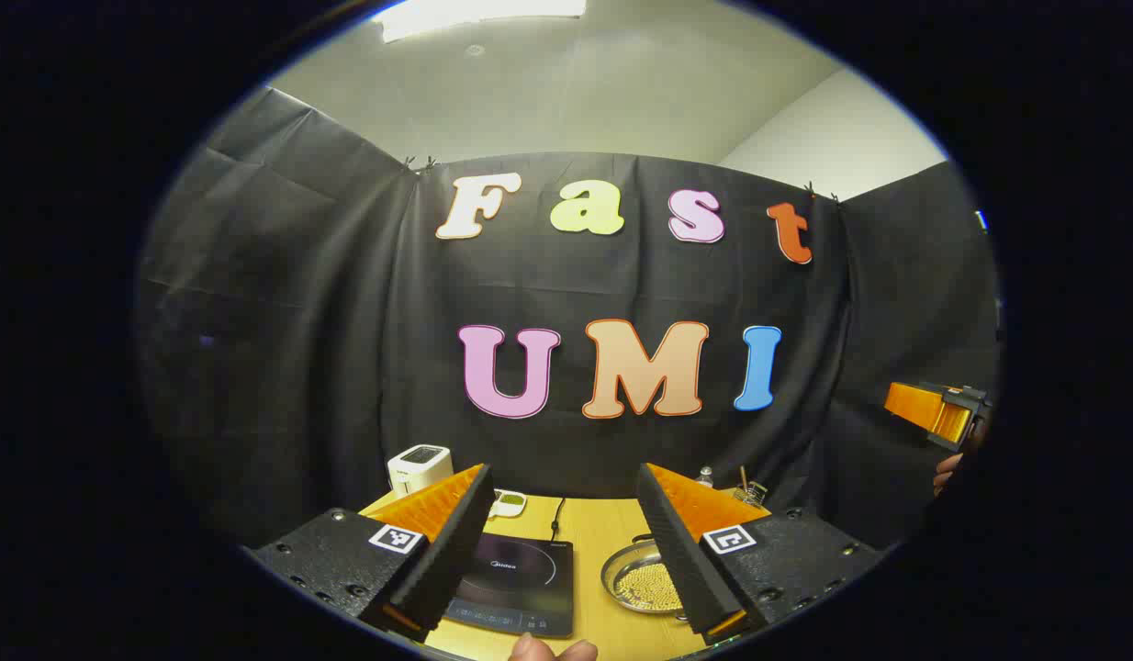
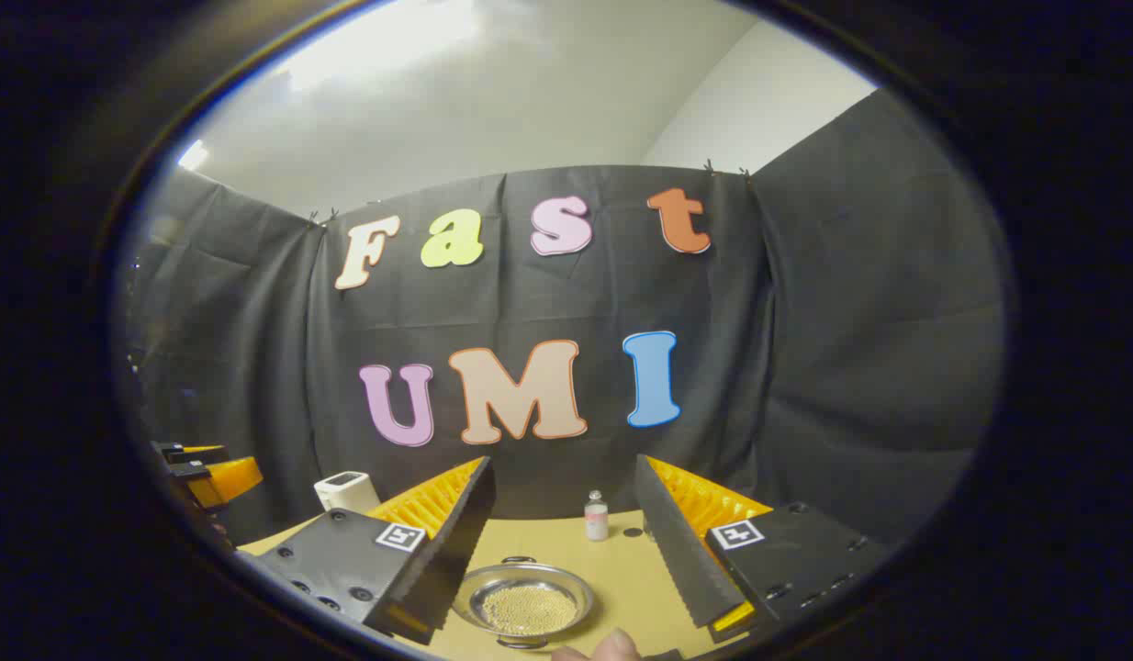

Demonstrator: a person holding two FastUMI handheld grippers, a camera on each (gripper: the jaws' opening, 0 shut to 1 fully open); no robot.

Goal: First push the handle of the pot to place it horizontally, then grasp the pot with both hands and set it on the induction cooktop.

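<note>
Both grippers hang above the wooden table (image 1: 603, 542), raised and pointed at the back wall. In the left gripper view, the left gripper (image 1: 564, 551) has its fingers spread wide with nothing between them; the black induction cooktop (image 1: 516, 583) lies between them toward seven o'clock, and the steel pot (image 1: 642, 580), filled with small pale beads, sits just beside it at five o'clock. A white appliance (image 1: 420, 466) stands at the table's far edge, around ten o'clock. In the right gripper view, the right gripper (image 2: 562, 551) is likewise open and empty, the pot (image 2: 528, 601) at six o'clock, a small bottle (image 2: 597, 516) beyond it.
</note>
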